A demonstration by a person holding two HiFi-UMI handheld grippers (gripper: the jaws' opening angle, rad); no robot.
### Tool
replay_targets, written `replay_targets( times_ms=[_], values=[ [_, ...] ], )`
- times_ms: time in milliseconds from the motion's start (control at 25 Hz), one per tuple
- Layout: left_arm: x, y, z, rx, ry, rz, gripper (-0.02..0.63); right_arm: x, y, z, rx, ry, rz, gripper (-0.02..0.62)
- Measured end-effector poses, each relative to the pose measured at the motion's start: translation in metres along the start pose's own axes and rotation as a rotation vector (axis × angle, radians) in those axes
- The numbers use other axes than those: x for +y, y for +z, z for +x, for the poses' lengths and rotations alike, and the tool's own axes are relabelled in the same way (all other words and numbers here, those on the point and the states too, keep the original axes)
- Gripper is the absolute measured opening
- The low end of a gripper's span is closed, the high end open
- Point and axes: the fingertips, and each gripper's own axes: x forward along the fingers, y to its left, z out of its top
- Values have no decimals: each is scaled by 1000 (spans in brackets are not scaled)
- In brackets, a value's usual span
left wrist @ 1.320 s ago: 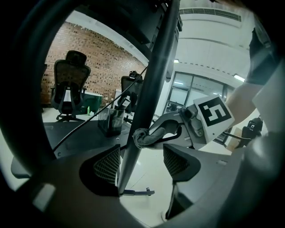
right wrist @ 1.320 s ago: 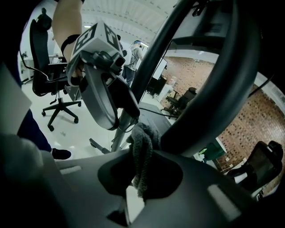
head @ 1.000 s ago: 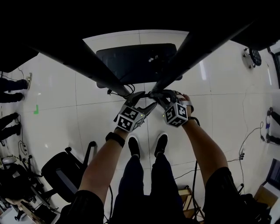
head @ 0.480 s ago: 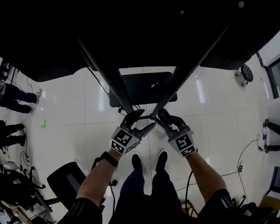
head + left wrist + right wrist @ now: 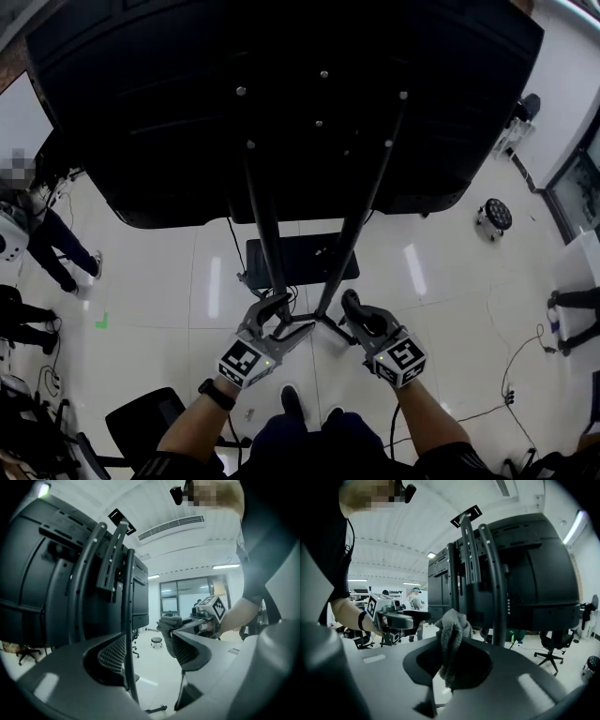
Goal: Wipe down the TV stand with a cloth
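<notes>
Because it hangs high on its mount, TV (image 5: 281, 103): fills the top of the head view, back panel toward the person, so the work is at the rear of the set.
TV stand (image 5: 265, 234): two black uprights run down from the TV to a dark base (image 5: 300, 260) on the pale floor (image 5: 450, 281). The uprights are within reach of both grippers, so they are probably the first parts to be wiped.
Left gripper (image 5: 150, 653): jaws wide apart and holding nothing. In the left gripper view, the thin left upright passes through the gap, close to one jaw. I cannot tell whether it touches. It looks placed to steady the stand rather than to wipe it.
Right gripper (image 5: 454, 667): jaws closed on the cloth and raised beside the right upright (image 5: 499, 597), near it but apart.
Cloth (image 5: 452, 630): grey and bunched, pinched at its middle, with folds standing above the jaws and a tail hanging below. That gives a soft wad to press against the tube. It does not yet touch the stand, so the wiping appears not to have started.
</notes>
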Motion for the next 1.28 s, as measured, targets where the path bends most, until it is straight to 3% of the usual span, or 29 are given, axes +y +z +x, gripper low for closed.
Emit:
replay_targets(
  times_ms=[160, 360, 680, 1000, 1280],
  values=[
    [-33, 34, -30, -21, 19, 46, 328, 18, 37, -40, -79, 15, -22, 28],
    [-82, 49, -54, -40, 95, 13, 328, 58, 73, -100, -156, 108, -57, 26],
    [-179, 65, -81, -50, 162, -8, 328, 109, 74, -188, -190, 214, -65, 23],
    [-238, 81, -105, -69, 187, -6, 328, 126, 51, -245, -159, 195, -36, 21],
    [-251, 85, -128, -67, 173, -29, 328, 143, 60, -263, -193, 161, -28, 21]
  ],
)
